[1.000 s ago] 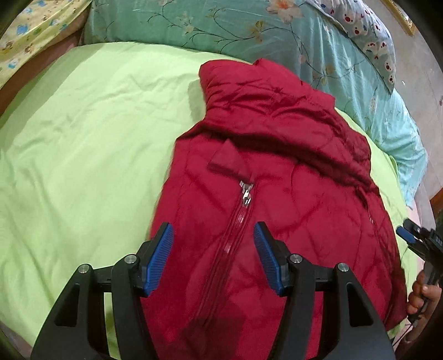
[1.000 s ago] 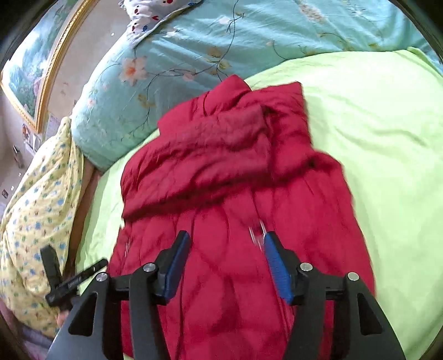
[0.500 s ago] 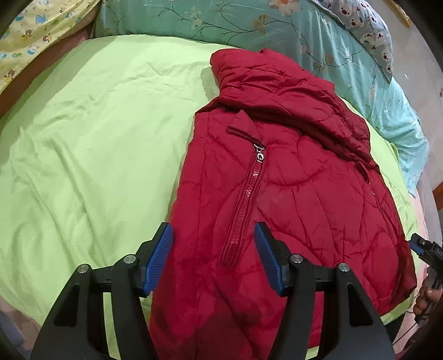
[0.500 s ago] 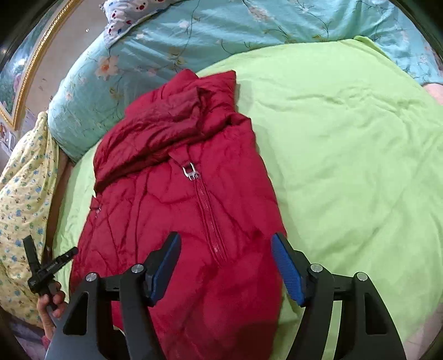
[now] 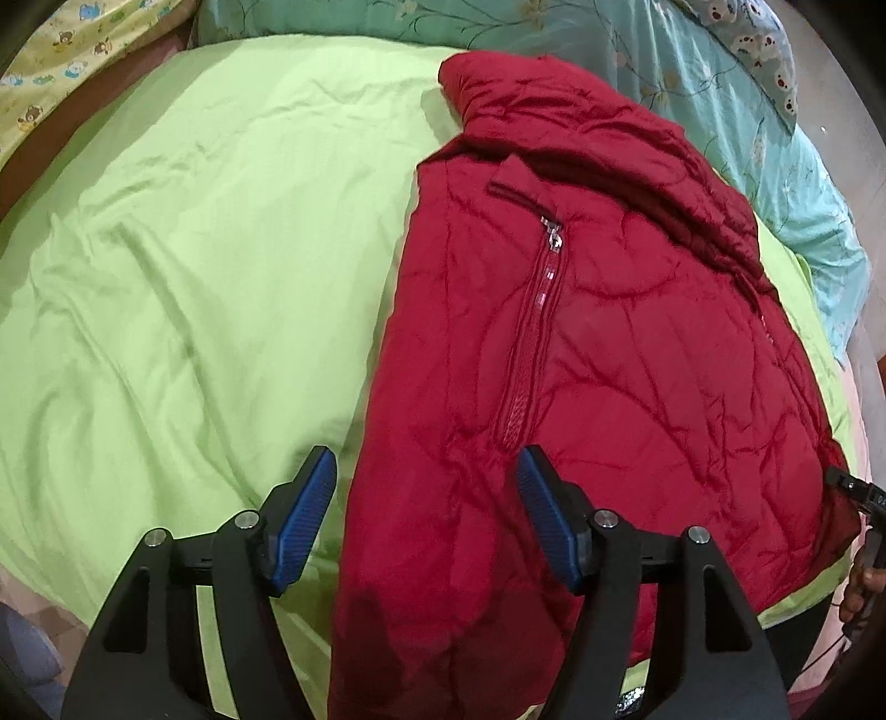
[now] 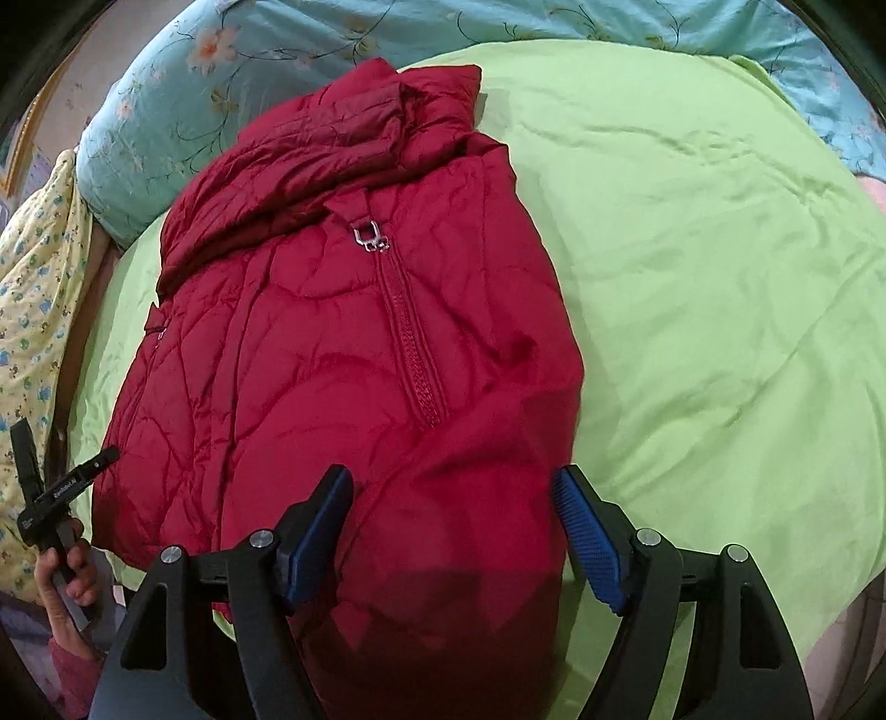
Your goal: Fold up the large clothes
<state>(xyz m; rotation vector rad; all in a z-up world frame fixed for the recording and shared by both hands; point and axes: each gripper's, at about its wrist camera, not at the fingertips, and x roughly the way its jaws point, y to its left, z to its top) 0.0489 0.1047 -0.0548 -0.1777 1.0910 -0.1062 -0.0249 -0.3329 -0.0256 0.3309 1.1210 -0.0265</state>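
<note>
A red quilted jacket lies zipped and folded on the lime-green sheet, collar at the far end. My left gripper hovers over the jacket's near left edge. Its jaws are opening, and its blue pads press on nothing. In the right wrist view the jacket fills the middle. My right gripper hangs above its near right part, jaws opening, pads clear of the cloth. The other gripper shows at the far left, held in a hand.
A turquoise floral pillow lies behind the collar, and a spotted pillow sits at the top right of the left wrist view. A yellow printed blanket runs along the bed's side. Open green sheet stretches beside the jacket.
Both grippers have drawn back from the jacket's middle toward its near end and sideways to its edges. Their jaws stand wider. The jacket, blurred earlier, now lies still and flat.
</note>
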